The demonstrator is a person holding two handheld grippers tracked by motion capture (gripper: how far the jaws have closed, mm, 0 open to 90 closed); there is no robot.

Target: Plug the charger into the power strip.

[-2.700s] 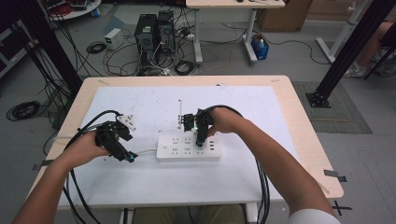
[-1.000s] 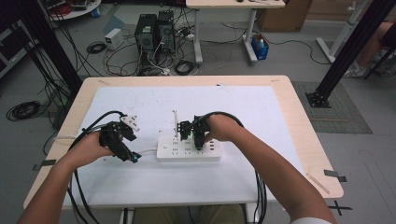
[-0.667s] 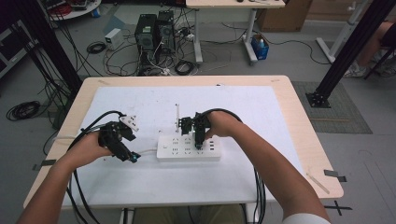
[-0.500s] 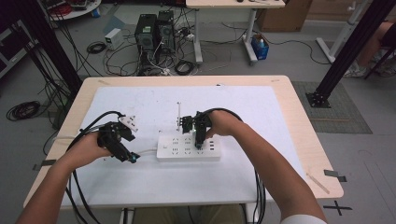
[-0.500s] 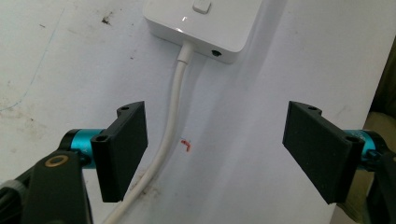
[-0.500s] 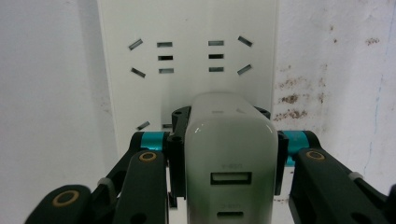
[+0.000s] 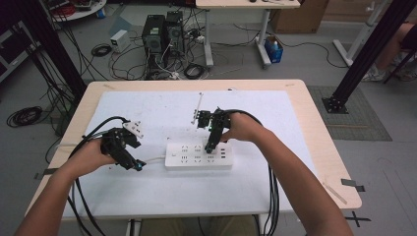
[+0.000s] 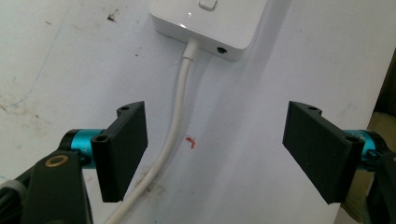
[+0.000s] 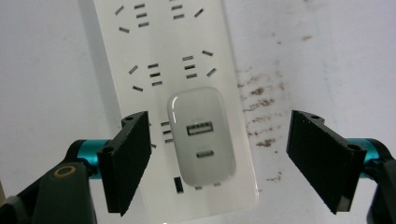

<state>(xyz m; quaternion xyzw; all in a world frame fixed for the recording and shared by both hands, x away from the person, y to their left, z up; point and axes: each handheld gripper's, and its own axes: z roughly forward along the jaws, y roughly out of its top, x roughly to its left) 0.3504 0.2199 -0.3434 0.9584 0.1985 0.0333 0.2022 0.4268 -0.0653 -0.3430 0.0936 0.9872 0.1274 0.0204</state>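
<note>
Your right gripper point(image 9: 219, 158) hangs wide apart over the small glossy white USB charger point(image 9: 201, 135) — plugged in the white plastic power strip point(image 9: 140, 56) between its jaws. Light, slick (pinch flat sides). Left gripper point(image 8: 215, 149) gapes too, straddling the strip's white cord point(image 8: 175, 126).

2 PC towers point(image 7: 162, 32) sitting on floor far of table, w/ loose cables point(image 7: 167, 71) tangling around them. Small white box point(image 7: 119, 40) lying left of towers. Blue container point(image 7: 273, 50) standing by far desk point(image 7: 246, 4) leg. Coiled black cable point(image 7: 22, 116) lying far left. Grey mat point(image 7: 351, 115) lying at right, black frame post point(image 7: 366, 54) rising from it. Cardboard box point(image 7: 297, 14) sitting far right.
</note>
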